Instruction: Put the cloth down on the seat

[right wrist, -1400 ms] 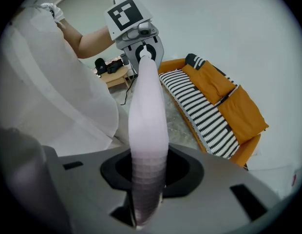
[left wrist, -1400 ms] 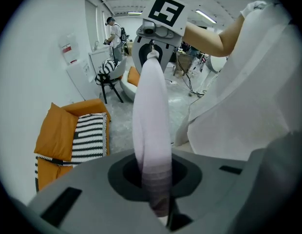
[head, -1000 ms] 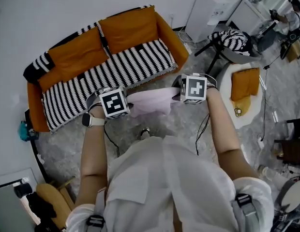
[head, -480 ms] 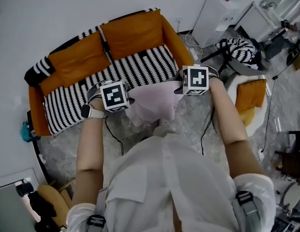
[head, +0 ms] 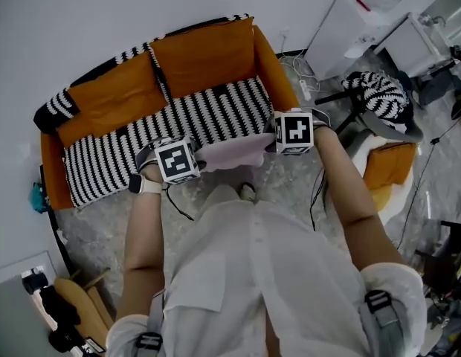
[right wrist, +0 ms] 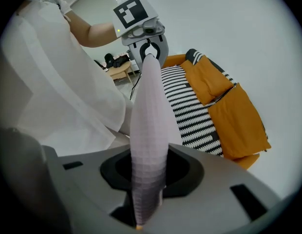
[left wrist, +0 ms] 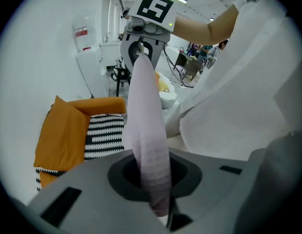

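- Both ends of the cloth point(head: 232, 153) are pinched: left claw point(left wrist: 160, 212) is clamped on one, right claw point(right wrist: 141, 213) on the other.
- It hangs stretched between them, near the seat's front edge.
- Striped seat point(head: 187, 121) lies just beyond.
- Carrying step, I judge; next, reach forward, lower the cloth flat, then let go.

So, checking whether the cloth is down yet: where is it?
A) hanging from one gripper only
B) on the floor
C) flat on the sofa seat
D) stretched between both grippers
D: the cloth spans from the left gripper to the right gripper, each clamped on an end.
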Action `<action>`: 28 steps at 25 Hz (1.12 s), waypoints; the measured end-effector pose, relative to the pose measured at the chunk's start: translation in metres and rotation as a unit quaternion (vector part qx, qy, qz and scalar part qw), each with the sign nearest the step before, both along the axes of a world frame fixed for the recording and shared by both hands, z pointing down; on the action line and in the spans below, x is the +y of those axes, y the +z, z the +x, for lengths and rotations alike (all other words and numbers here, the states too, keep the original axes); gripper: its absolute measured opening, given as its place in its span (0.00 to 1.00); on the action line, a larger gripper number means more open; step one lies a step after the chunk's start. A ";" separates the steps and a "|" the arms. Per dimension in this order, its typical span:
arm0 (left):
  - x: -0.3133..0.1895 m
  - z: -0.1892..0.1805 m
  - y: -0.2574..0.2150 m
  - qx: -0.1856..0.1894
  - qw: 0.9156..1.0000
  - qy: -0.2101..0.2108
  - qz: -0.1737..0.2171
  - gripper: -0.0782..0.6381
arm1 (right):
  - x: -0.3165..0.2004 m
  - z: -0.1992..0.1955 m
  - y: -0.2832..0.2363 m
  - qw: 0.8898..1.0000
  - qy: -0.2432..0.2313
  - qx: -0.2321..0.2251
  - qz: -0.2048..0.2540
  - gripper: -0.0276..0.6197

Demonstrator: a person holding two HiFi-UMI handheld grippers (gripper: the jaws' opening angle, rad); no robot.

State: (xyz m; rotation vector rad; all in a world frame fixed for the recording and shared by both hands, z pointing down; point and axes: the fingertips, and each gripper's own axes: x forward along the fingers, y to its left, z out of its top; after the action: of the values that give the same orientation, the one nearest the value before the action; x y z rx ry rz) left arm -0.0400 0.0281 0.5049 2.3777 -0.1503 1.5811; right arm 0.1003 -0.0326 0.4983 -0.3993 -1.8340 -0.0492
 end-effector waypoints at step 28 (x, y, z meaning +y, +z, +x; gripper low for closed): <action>-0.378 -0.129 0.218 -0.022 0.998 -0.039 -0.039 0.17 | -0.378 -0.126 0.222 0.999 0.030 0.021 -0.001 0.21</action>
State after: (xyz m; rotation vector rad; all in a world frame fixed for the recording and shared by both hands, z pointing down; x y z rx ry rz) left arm -0.1686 -0.3497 0.7227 2.2507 -0.1843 1.5745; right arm -0.0258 -0.4106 0.7204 -0.3427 -1.8029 0.0022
